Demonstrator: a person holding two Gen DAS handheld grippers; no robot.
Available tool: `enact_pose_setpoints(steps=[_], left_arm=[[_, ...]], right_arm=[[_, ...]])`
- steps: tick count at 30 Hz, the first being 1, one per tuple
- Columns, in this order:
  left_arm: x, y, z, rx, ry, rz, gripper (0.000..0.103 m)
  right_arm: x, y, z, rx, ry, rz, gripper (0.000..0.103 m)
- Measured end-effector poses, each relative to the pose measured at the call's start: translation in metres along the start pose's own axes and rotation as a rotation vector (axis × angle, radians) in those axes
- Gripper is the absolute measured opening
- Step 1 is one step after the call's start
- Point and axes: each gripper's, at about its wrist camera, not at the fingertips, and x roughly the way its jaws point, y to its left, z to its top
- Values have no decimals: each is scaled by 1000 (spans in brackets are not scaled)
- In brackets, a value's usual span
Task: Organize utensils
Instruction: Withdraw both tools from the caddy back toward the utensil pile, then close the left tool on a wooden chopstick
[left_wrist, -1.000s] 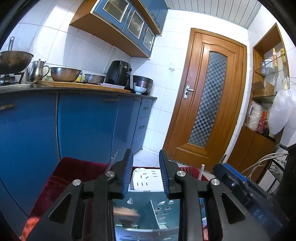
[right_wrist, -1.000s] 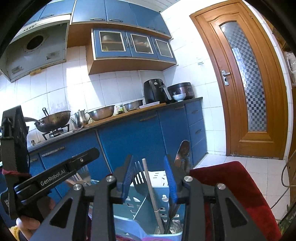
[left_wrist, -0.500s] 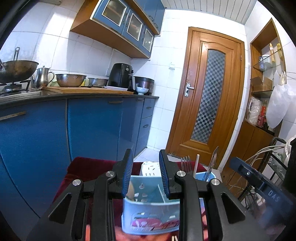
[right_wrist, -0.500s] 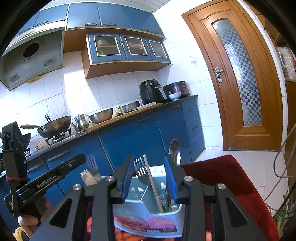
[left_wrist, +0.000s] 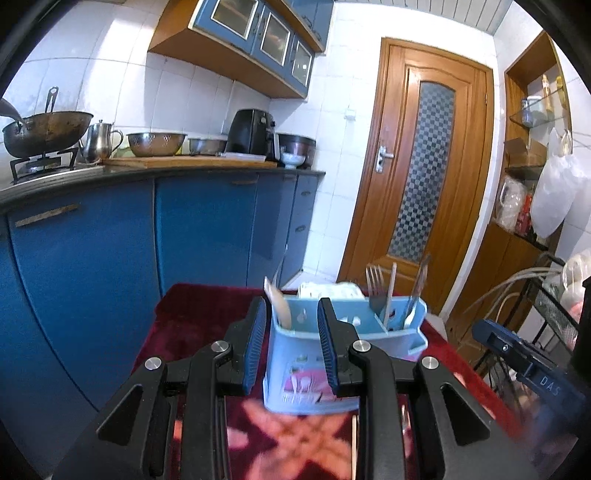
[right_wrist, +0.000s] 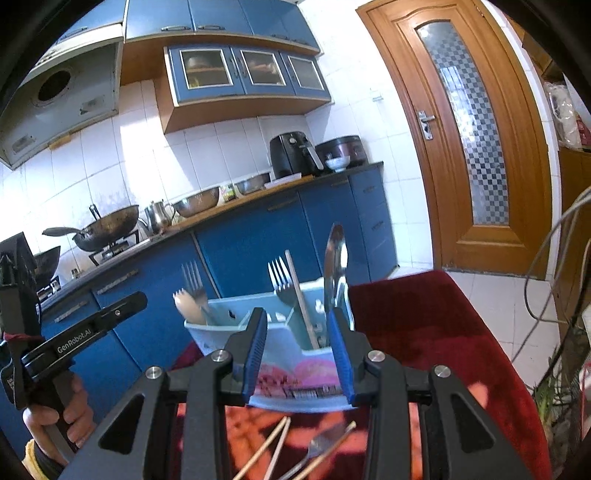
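Observation:
A light blue plastic utensil caddy (left_wrist: 347, 332) stands on a red patterned cloth (left_wrist: 199, 317); it also shows in the right wrist view (right_wrist: 291, 350). It holds a wooden spoon (left_wrist: 279, 308), a fork (left_wrist: 375, 286), a chopstick (left_wrist: 389, 291) and a metal spoon (right_wrist: 335, 258). My left gripper (left_wrist: 291, 343) is open and empty just in front of the caddy. My right gripper (right_wrist: 298, 350) is open and empty, close before the caddy. Loose chopsticks (right_wrist: 269, 446) and a fork (right_wrist: 314, 448) lie on the cloth below the right gripper.
Blue kitchen cabinets (left_wrist: 110, 258) and a counter with a wok (left_wrist: 44, 133), bowls and an air fryer (left_wrist: 251, 131) stand behind. A wooden door (left_wrist: 417, 184) is at the back. A wire rack (left_wrist: 546, 314) stands on the right.
Both grippers have pulled back and away from the caddy, which now stands farther off and in full view. Loose chopsticks and a fork have come into the right wrist view.

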Motion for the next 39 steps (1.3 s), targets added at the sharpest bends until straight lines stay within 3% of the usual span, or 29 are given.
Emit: enact_pose_setpoints(steps=[12, 27, 39], left_arm=[[0, -11, -39, 6, 168, -30, 29], [48, -30, -89, 18, 453, -77, 29], [75, -62, -117, 107, 563, -67, 29]], right_arm=[[-19, -8, -32, 39, 126, -57, 37], [-27, -50, -72, 156, 263, -123, 37], [-23, -67, -89, 197, 316, -134, 38]])
